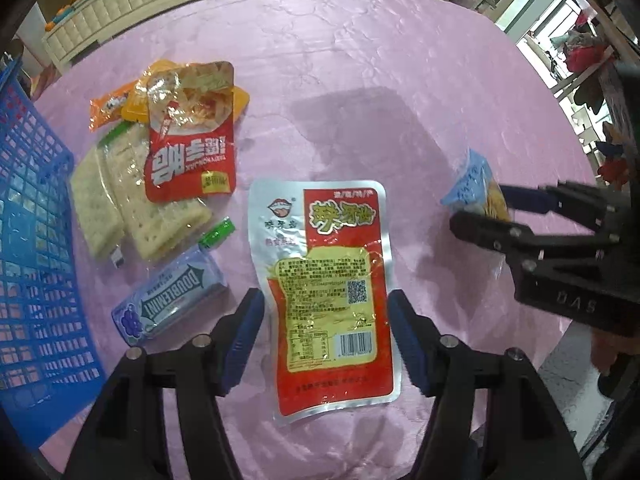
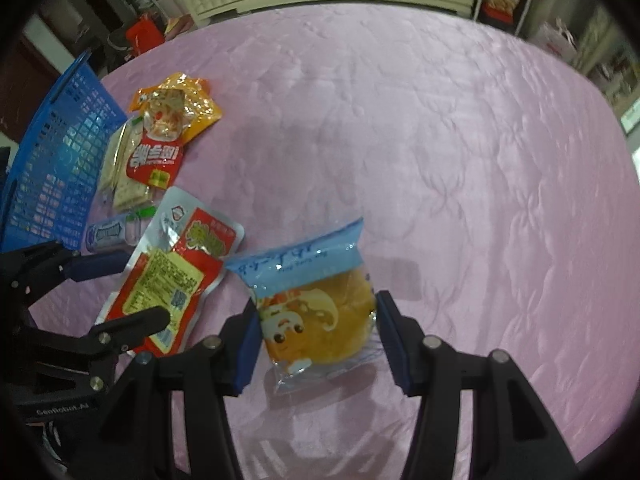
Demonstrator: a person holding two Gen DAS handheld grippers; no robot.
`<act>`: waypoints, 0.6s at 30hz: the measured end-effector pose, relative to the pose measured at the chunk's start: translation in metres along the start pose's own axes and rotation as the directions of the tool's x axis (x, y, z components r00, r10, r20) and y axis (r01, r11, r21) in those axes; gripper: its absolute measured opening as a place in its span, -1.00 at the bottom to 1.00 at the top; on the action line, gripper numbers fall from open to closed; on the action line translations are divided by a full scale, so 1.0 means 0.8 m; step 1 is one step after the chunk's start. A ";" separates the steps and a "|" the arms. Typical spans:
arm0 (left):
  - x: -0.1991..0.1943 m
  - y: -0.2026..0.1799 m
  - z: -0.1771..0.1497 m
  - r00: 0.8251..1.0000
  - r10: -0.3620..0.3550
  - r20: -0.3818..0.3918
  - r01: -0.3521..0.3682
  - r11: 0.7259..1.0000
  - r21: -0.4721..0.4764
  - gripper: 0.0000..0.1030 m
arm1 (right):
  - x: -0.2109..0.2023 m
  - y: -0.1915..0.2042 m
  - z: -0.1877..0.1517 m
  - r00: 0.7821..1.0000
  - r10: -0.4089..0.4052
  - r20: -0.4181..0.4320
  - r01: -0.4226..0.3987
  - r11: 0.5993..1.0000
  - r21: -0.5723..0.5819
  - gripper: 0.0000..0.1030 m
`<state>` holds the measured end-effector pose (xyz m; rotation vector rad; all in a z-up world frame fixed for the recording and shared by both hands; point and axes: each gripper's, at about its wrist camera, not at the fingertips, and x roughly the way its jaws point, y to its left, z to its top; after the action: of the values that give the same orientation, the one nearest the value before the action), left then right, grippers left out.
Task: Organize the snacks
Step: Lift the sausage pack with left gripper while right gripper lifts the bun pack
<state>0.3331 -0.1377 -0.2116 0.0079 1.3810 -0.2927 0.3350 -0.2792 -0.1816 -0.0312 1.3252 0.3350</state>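
A red and silver snack pouch (image 1: 320, 240) lies flat on the pink tablecloth (image 1: 360, 100). My left gripper (image 1: 324, 336) hangs over its lower half, open, a blue pad (image 1: 244, 336) on each side and neither pressing on it. To the right, my right gripper (image 2: 316, 340) is shut on a round bun in a blue and clear wrapper (image 2: 316, 312), both pads against the wrapper's sides. The bun packet (image 1: 476, 188) and right gripper (image 1: 492, 210) also show at the right edge of the left wrist view. The left gripper (image 2: 132, 292) straddles the pouch (image 2: 168, 280) in the right wrist view.
A blue mesh basket (image 1: 36, 240) stands at the table's left edge. Beside it lie a Doublemint gum pack (image 1: 172, 300), clear-wrapped crackers (image 1: 120, 200), a red pouch (image 1: 192, 140) and orange packets (image 1: 108, 106). Shelves and furniture ring the table.
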 end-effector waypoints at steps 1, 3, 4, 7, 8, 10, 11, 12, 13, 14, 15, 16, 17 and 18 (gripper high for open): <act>0.002 0.000 0.002 1.000 -0.012 -0.003 0.012 1.000 -0.006 0.29 | 0.001 -0.002 -0.003 1.000 0.002 -0.007 -0.002 1.000 0.011 0.14; 0.008 0.000 0.005 1.000 -0.020 -0.010 0.020 1.000 -0.017 0.30 | 0.002 -0.007 -0.014 1.000 0.003 -0.018 -0.003 1.000 0.014 0.14; 0.011 0.000 0.006 1.000 -0.016 -0.013 0.016 1.000 -0.024 0.30 | 0.003 -0.008 -0.017 1.000 0.008 -0.022 -0.007 1.000 0.013 0.14; 0.029 -0.005 0.004 0.998 -0.041 -0.048 0.040 0.999 -0.037 0.30 | 0.008 -0.010 -0.023 0.999 0.016 -0.027 -0.016 1.000 0.015 0.14; 0.027 -0.015 0.005 0.998 -0.040 -0.057 0.038 0.999 -0.038 0.31 | 0.008 -0.009 -0.021 1.000 0.014 -0.026 -0.014 1.000 0.015 0.14; 0.025 -0.035 0.008 0.999 -0.022 -0.046 0.021 1.000 -0.012 0.38 | 0.007 -0.014 -0.025 0.999 0.018 -0.027 -0.017 1.000 0.018 0.14; 0.027 -0.041 0.010 0.999 -0.016 -0.050 0.016 1.000 -0.005 0.40 | 0.006 -0.015 -0.024 0.999 0.020 -0.027 -0.020 1.000 0.020 0.14; 0.029 -0.047 0.012 0.999 -0.001 -0.046 0.001 1.000 0.001 0.41 | 0.006 -0.014 -0.022 1.000 0.011 -0.027 -0.011 1.000 0.018 0.14; 0.028 -0.052 0.015 0.999 0.004 -0.046 -0.004 1.000 0.004 0.43 | 0.004 -0.015 -0.020 1.000 0.008 -0.022 -0.007 1.000 0.015 0.14; 0.029 -0.054 0.016 0.999 0.005 -0.045 -0.005 1.000 0.005 0.47 | 0.003 -0.016 -0.021 1.000 0.009 -0.019 -0.009 1.000 0.015 0.14; 0.029 -0.055 0.017 0.999 0.007 -0.043 -0.007 1.000 0.008 0.52 | 0.003 -0.018 -0.022 1.000 0.013 -0.015 -0.013 1.000 0.017 0.14; 0.031 -0.056 0.018 0.999 0.015 -0.039 -0.015 1.000 0.013 0.54 | 0.000 -0.020 -0.023 1.000 0.013 -0.013 -0.013 1.000 0.018 0.14; 0.031 -0.054 0.018 0.999 0.031 -0.033 -0.030 0.999 0.018 0.58 | 0.002 -0.011 -0.025 1.000 0.010 -0.010 -0.010 1.000 0.021 0.14; 0.034 -0.059 0.021 0.998 0.054 -0.027 -0.053 0.998 0.024 0.58 | 0.002 -0.010 -0.026 1.000 0.004 -0.008 -0.004 1.000 0.024 0.14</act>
<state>0.3441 -0.1914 -0.2267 0.0687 1.4028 -0.2650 0.3181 -0.2911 -0.1895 -0.0098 1.3376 0.3224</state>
